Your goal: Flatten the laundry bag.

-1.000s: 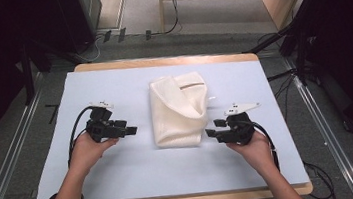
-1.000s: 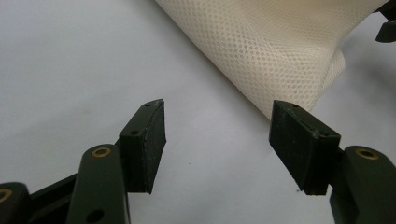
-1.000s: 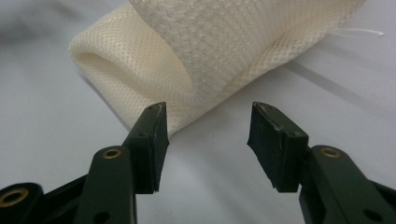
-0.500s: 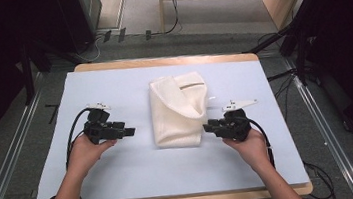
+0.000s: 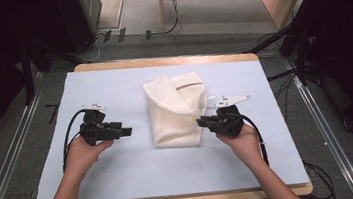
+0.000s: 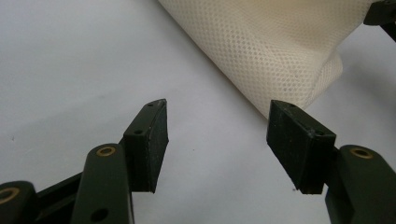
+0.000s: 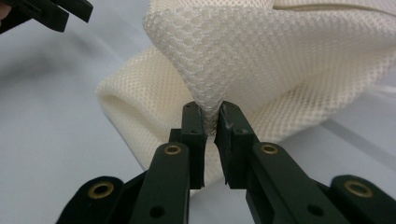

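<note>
a cream-white folded mesh fabric bag (image 5: 177,110) lies in the middle of the pale blue-covered worktop (image 5: 124,186). the right claw (image 7: 211,122) has just been closing and now pinches a raised fold of mesh at the bag's right edge between its pads. the left claw (image 6: 217,140) rests on the worktop left of the bag, jaws wide apart and holding nothing.
</note>
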`<state>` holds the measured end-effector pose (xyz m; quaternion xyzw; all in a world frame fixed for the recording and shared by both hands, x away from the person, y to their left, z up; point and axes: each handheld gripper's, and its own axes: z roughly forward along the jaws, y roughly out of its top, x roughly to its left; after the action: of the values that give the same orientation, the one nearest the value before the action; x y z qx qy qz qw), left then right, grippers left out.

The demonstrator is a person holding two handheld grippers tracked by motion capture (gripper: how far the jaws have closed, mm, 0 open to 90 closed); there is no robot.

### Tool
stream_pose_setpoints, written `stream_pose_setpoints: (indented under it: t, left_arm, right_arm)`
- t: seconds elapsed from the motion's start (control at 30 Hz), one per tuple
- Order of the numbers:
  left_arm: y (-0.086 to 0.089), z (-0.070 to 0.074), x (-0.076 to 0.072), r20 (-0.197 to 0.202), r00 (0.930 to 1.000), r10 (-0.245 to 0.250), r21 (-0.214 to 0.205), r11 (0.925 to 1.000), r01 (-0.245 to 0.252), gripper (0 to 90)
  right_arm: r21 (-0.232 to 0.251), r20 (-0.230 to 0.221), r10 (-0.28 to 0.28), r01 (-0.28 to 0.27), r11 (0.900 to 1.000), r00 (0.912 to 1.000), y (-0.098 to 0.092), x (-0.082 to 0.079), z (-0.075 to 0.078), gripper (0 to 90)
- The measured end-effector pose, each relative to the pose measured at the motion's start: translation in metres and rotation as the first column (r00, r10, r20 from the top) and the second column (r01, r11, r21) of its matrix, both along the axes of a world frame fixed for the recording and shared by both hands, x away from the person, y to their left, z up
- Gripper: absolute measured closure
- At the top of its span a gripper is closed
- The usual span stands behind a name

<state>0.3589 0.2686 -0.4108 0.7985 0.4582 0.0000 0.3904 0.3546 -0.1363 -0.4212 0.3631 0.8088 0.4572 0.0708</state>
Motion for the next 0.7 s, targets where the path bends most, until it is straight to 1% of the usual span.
stream_pose_setpoints:
  t: [0.17,0.27,0.33,0.5,0.7]
  left_arm:
    - [0.003,0.003,-0.003,0.008,0.9999,0.013,-0.012,0.9998,-0.013,40.8]
    - [0.004,0.004,-0.005,0.012,0.9997,0.020,-0.018,0.9996,-0.020,40.9]
    - [0.004,0.005,-0.006,0.016,0.9996,0.025,-0.019,0.9995,-0.024,41.0]
    - [0.006,0.008,-0.010,0.028,0.9991,0.031,-0.028,0.9992,-0.030,41.2]
    - [0.007,0.011,-0.013,0.041,0.9984,0.040,-0.041,0.9984,-0.038,41.4]
  right_arm:
    - [0.014,0.014,0.023,-0.023,0.9996,0.9996,0.013,0.004,0.004,83.4]
    - [0.014,0.024,0.038,-0.038,0.9992,0.9990,0.022,0.006,0.005,83.8]
    - [0.016,0.035,0.053,-0.054,0.9984,0.9980,0.030,0.008,0.005,83.9]
    - [0.025,0.035,0.088,-0.089,0.9958,0.9955,0.053,0.013,0.002,84.3]
    - [-0.007,0.042,0.138,-0.138,0.9904,0.9895,0.083,0.014,-0.006,84.7]
